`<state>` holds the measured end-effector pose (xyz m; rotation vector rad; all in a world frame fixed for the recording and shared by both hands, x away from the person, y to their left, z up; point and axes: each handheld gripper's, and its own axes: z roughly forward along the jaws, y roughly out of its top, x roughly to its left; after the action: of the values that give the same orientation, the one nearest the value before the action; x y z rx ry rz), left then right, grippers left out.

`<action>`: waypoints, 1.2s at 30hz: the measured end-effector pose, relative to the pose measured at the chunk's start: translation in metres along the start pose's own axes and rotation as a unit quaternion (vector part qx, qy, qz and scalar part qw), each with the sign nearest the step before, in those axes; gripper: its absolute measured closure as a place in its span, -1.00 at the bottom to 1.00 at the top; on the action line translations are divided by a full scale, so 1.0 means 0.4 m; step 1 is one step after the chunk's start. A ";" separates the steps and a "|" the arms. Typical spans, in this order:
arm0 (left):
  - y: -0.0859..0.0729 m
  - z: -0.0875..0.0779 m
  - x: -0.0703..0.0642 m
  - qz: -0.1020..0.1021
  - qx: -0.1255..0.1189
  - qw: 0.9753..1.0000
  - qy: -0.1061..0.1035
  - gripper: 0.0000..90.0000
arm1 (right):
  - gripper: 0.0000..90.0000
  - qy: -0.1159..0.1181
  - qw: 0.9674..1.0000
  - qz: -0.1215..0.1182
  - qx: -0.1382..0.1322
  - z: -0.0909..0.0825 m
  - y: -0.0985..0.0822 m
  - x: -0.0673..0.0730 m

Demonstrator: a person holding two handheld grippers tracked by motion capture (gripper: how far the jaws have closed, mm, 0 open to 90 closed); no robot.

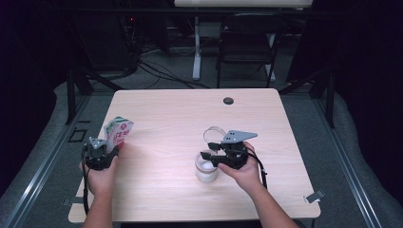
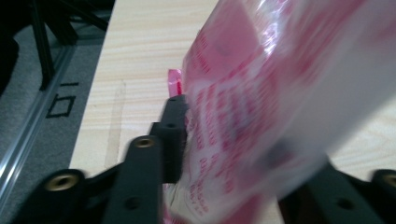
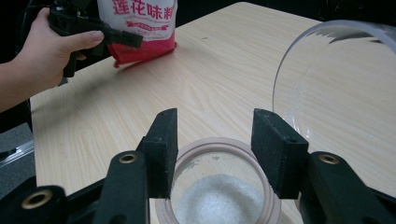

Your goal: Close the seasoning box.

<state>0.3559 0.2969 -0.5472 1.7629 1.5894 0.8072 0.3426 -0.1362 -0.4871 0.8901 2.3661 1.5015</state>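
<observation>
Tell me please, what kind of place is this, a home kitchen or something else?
Probably a lab or recording studio, not a kitchen. A bare wooden table stands amid black curtains, loose cables trail over the grey floor, and a folding chair waits behind by a second desk.

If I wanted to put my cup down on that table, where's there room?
Bare wood spans the far half of the table, up to the round grommet, and the middle between the seasoning bag and the jar. It is crowded beside the jar, where its clear lid stands.
</observation>
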 end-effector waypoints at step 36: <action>0.016 -0.030 -0.151 0.103 -0.035 0.991 -0.078 -0.03 | 0.10 -0.011 1.000 -0.004 0.007 0.006 -0.004 0.000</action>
<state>0.3452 0.2368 -0.5368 1.9118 1.2779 0.7877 0.3431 -0.1348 -0.4897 0.8950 2.3653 1.4663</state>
